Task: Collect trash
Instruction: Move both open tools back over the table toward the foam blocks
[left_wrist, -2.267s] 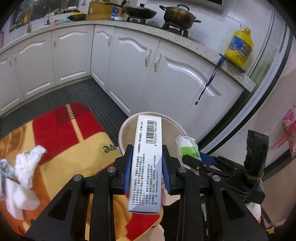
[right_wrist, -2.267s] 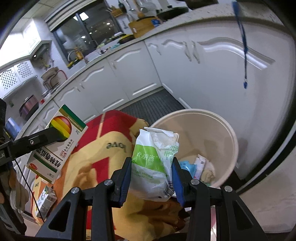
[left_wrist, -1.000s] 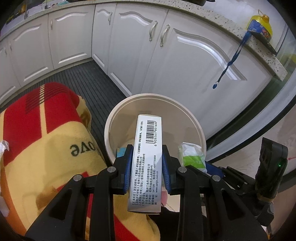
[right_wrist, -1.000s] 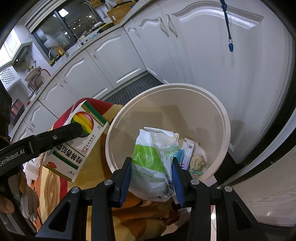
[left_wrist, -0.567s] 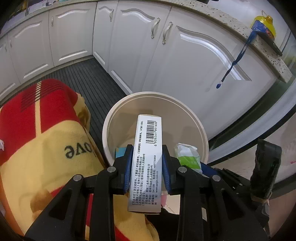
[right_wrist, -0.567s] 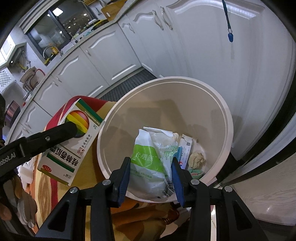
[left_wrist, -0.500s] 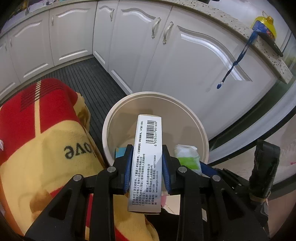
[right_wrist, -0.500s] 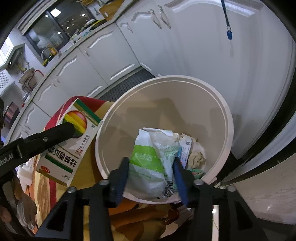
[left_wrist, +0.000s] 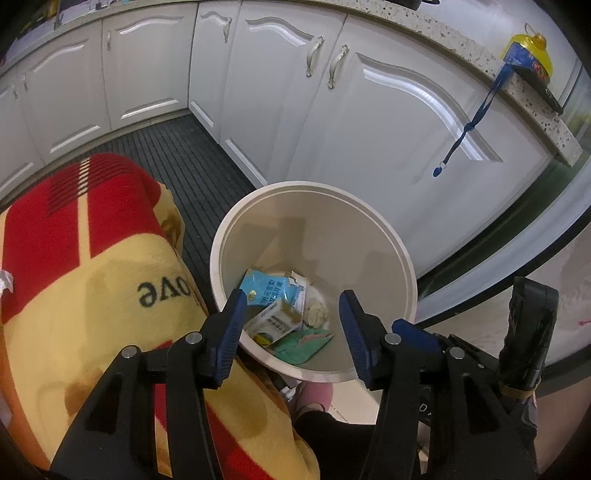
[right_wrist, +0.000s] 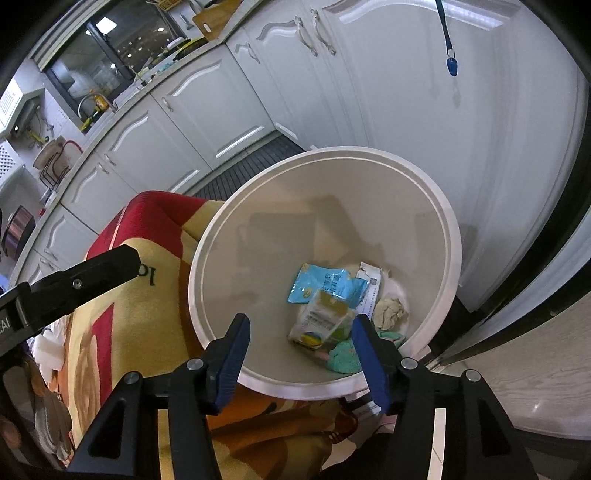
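- I am holding the left gripper (left_wrist: 291, 325) over the bin (left_wrist: 402, 254), jaws spread, gripping nothing.
- Right gripper (right_wrist: 299, 350) jaws likewise gaping; medicine box (right_wrist: 319, 319) is lying inside.

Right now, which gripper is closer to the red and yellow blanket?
Left. The left gripper hangs open at the bin rim right beside the blanket; the right gripper, also open, is over the bin's far side.
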